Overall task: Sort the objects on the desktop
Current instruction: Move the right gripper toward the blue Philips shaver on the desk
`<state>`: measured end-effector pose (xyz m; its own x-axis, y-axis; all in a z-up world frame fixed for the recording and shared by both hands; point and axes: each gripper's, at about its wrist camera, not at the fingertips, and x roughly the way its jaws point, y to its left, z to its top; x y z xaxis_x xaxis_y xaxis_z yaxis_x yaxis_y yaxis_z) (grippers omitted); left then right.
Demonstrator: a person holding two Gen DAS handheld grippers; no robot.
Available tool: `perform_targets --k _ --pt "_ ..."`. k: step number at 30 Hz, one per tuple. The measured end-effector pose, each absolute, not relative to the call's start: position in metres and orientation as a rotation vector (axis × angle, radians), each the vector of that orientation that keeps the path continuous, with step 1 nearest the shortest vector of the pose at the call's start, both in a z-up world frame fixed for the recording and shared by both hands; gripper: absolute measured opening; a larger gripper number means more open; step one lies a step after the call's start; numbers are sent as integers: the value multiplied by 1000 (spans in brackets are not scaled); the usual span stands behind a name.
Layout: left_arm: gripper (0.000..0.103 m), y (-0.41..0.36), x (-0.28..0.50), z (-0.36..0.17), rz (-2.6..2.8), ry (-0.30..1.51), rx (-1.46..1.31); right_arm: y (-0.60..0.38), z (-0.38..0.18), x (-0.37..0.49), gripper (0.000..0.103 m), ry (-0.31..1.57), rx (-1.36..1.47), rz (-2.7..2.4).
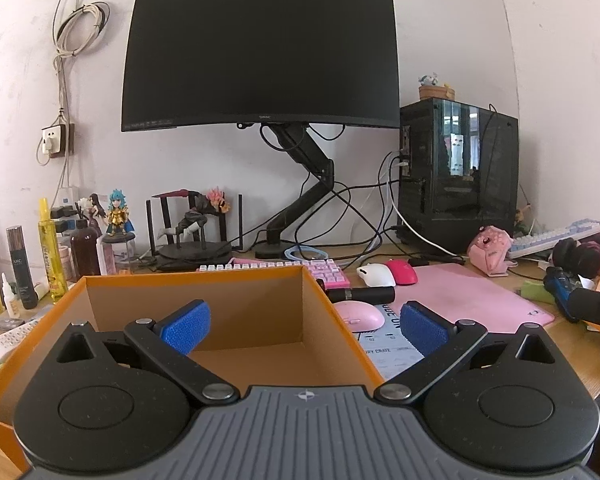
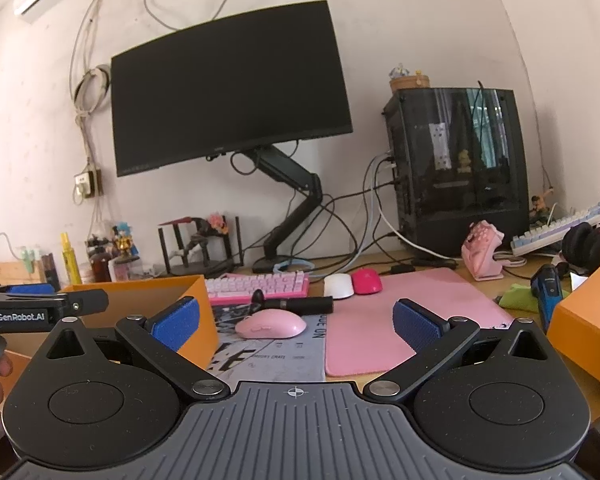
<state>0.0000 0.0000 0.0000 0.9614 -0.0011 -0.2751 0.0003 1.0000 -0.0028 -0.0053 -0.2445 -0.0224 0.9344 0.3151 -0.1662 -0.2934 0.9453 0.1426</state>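
Two views look forward over a cluttered tabletop (image 2: 452, 360) toward a dark monitor (image 1: 260, 56) on a swing arm and a black computer tower (image 1: 458, 172).

The left hand-held gripper (image 1: 304, 326) hovers above an open orange box (image 1: 332, 320) at the left of the desk. Its blue-padded jaws are spread wide with nothing between them. The box looks empty from this angle, so it probably serves as the bin for sorted items.

The right hand-held gripper (image 2: 296, 322) is also wide open and empty. It faces the centre of the desk, where a pale pink mouse (image 2: 271, 323) lies on a printed grey mat (image 2: 260, 356). Just behind the mouse lies a black cylindrical object (image 2: 296, 304), possibly a torch. Farther back, a white mouse (image 2: 339, 285) and a hot-pink mouse (image 2: 367, 281) sit side by side, next to a pink keyboard (image 2: 258, 287). A pink desk pad (image 2: 412, 308) covers the area to the right. A second orange box (image 2: 588, 336) stands at the right edge.

The pale pink mouse lies nearest the right gripper's line of sight, so it seems the likeliest first pick. No item appears sorted yet.
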Motion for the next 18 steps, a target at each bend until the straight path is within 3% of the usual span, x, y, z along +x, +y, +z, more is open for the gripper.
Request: perform_targets --k 18 --pt "103 3 15 1 -12 284 16 -251 -28 2 103 217 133 280"
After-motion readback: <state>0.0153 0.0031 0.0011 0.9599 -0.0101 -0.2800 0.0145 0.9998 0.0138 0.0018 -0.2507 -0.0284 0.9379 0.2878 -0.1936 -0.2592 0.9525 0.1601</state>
